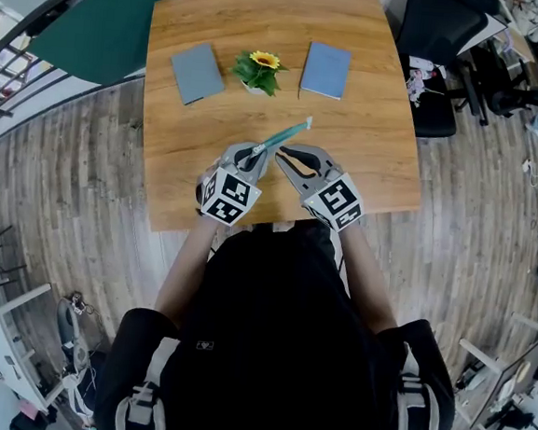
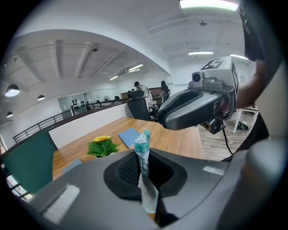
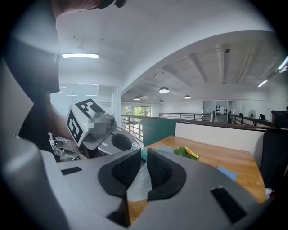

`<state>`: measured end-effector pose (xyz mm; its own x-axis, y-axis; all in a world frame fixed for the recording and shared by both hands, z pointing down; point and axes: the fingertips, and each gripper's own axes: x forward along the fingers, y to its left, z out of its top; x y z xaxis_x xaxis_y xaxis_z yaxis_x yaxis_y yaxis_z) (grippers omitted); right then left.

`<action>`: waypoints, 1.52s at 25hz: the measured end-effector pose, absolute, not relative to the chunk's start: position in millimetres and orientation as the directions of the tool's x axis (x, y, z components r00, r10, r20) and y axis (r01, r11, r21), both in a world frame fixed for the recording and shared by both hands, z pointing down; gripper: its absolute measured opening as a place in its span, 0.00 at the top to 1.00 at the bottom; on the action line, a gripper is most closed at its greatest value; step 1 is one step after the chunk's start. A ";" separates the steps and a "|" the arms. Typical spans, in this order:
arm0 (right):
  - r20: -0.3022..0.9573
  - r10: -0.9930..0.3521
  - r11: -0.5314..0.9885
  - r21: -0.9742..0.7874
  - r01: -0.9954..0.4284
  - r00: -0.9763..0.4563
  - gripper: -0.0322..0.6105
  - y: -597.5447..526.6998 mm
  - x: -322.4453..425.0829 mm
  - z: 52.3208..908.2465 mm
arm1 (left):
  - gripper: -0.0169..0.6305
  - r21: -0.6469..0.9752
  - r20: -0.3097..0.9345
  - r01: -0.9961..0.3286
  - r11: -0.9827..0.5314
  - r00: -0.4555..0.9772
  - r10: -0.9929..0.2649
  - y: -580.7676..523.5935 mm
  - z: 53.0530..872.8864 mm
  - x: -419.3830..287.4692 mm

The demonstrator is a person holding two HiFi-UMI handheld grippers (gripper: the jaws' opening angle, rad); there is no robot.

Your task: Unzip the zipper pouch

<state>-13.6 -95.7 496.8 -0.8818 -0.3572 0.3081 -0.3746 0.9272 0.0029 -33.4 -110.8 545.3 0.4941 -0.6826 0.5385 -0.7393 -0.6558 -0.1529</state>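
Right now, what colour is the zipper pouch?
The zipper pouch is teal at the top, whitish lower down; the left gripper view shows it best.

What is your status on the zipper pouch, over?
Left gripper shut on zipper pouch; right gripper shut on it too. Zipper state not readable. Flower plant and two notebooks lie beyond, clear.

This is an open-plan office: black office chairs at the upper right, a wooden table in the middle, a railing at the left, and strip lights overhead.
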 end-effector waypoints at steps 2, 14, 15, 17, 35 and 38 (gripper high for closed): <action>0.307 -0.353 0.929 0.007 -0.369 -0.884 0.88 -94.0 -16.4 494.5 | 0.97 -0.155 0.542 -0.741 -0.653 0.489 -0.683 -111.0 546.6 -32.7; 0.308 -0.312 0.948 0.038 -0.316 -0.899 0.88 -86.0 -34.0 488.8 | 0.97 -0.191 0.557 -0.734 -0.651 0.465 -0.688 -112.9 549.9 -28.6; 0.310 -0.311 0.949 0.040 -0.314 -0.898 0.88 -85.8 -35.7 489.3 | 0.97 -0.201 0.560 -0.730 -0.653 0.462 -0.688 -112.9 550.1 -28.1; 0.316 -0.307 0.950 0.044 -0.310 -0.898 0.88 -85.5 -38.6 490.7 | 0.97 -0.224 0.566 -0.719 -0.657 0.453 -0.689 -113.0 550.7 -26.7; 0.408 -0.383 0.920 0.245 -0.305 -0.829 0.85 -85.1 -39.9 500.9 | 0.97 -0.294 0.590 -0.679 -0.673 0.425 -0.686 -108.8 551.2 -14.9; 0.416 -0.390 0.916 0.263 -0.302 -0.821 0.86 -85.2 -41.2 502.4 | 0.97 -0.307 0.594 -0.672 -0.674 0.418 -0.688 -108.1 552.0 -16.1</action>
